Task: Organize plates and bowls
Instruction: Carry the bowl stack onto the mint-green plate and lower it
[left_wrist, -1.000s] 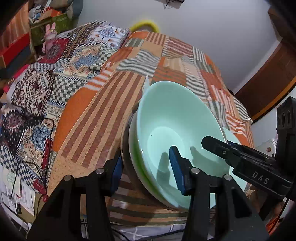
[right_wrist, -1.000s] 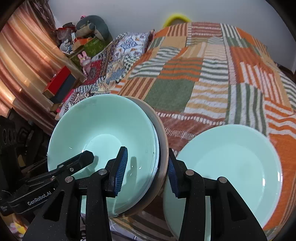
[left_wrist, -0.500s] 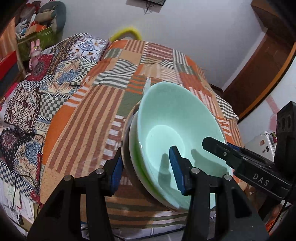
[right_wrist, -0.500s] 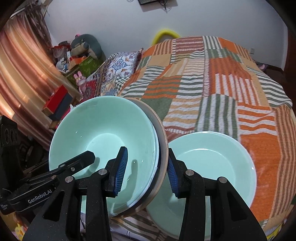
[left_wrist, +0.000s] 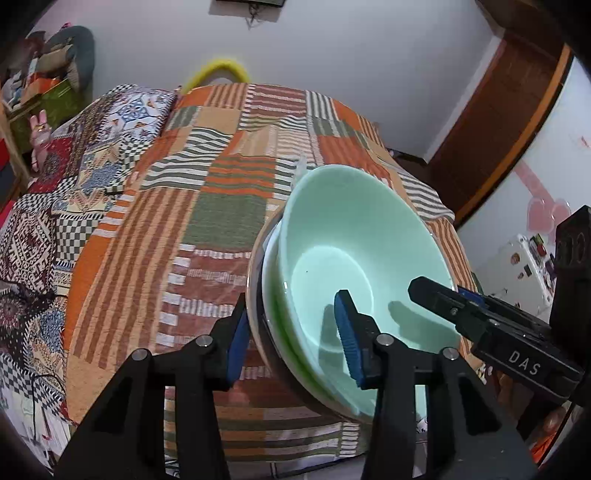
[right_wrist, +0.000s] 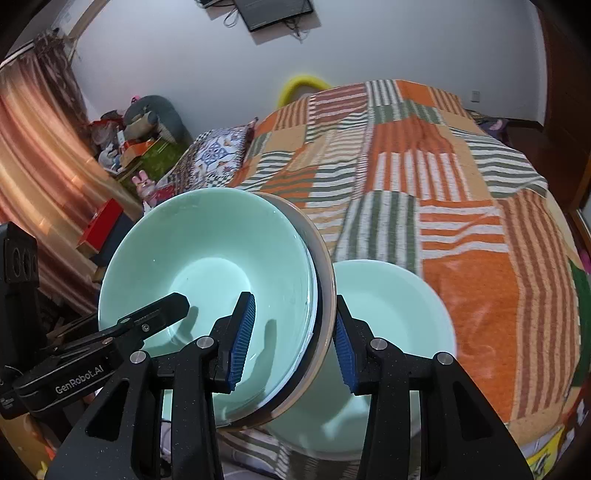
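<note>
Both grippers are clamping one tilted stack (left_wrist: 354, 266) above the quilt (left_wrist: 177, 258): the left gripper (left_wrist: 291, 339) and right gripper (right_wrist: 291, 332) each straddling its rim. The stack is showing a mint bowl nested in pale plates, backed by a grey-rimmed dish. Only the right view is revealing a second bowl (right_wrist: 399, 306) lying on the quilt just behind the stack.

A patchwork bedspread (right_wrist: 424, 177) covers the bed before a white wall (left_wrist: 332, 55), striped curtain (right_wrist: 33, 147) alongside.
</note>
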